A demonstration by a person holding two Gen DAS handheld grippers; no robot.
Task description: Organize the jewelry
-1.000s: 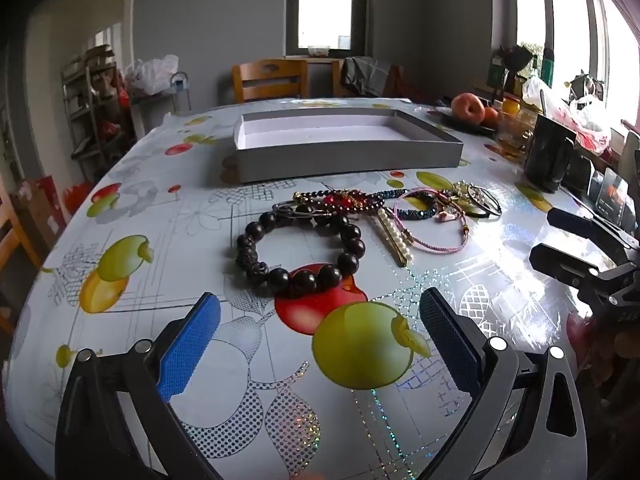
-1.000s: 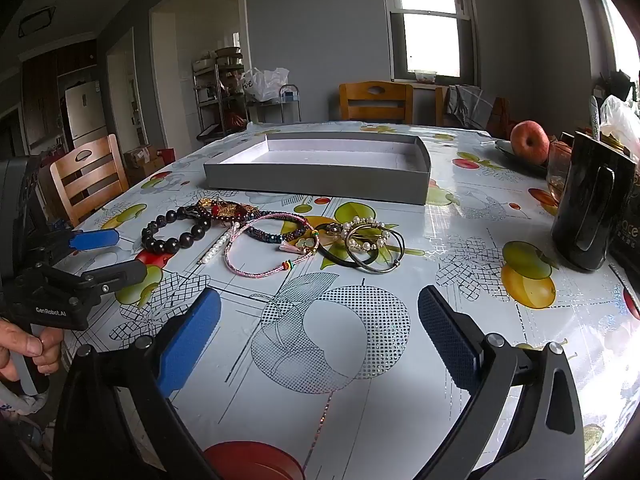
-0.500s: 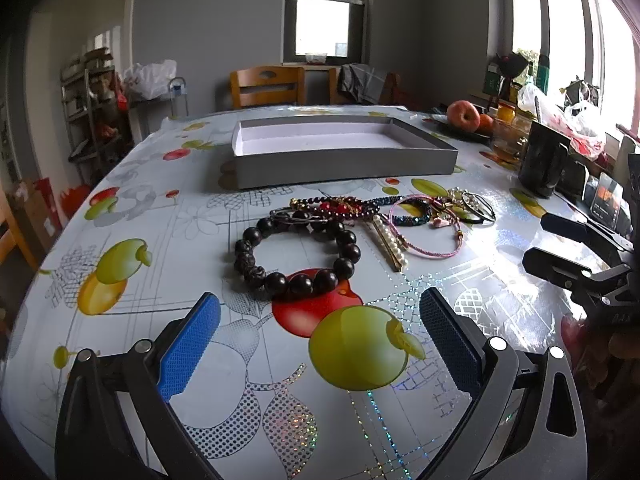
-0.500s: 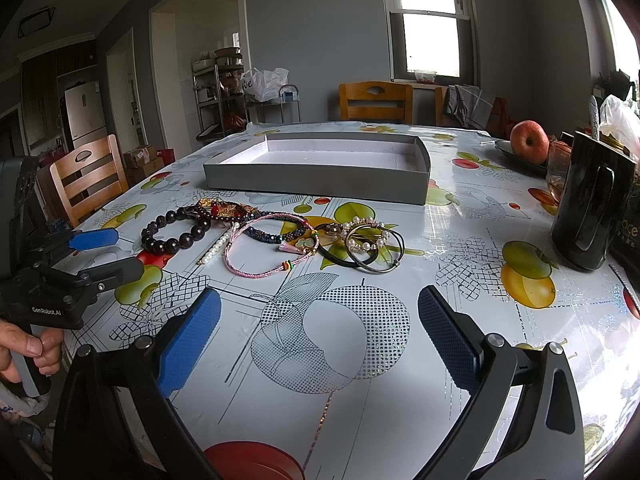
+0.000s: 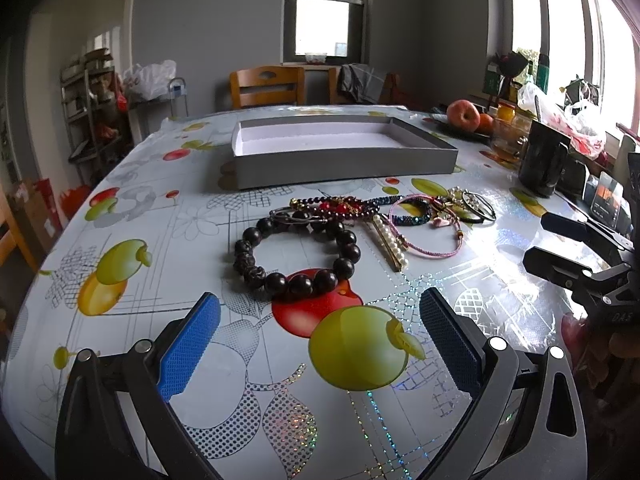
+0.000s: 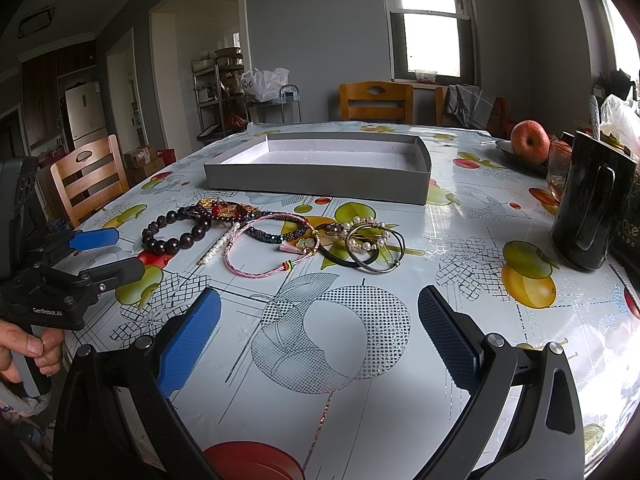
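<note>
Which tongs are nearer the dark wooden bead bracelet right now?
Left. The left tongs sit open just short of the dark bead bracelet; the right tongs hang open farther right, in front of the hair ties.

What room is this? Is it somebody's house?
Most likely a home dining room: a table with a fruit-print tablecloth, wooden chairs, an apple on a plate, and a fridge through the doorway.

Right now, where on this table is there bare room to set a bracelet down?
The shallow grey cardboard tray has nothing in it. The patterned tablecloth is bare between the black hair ties and the black mug, and in front of the open right gripper. The strip below the tray is crowded, from the dark wooden bead bracelet rightward.
</note>
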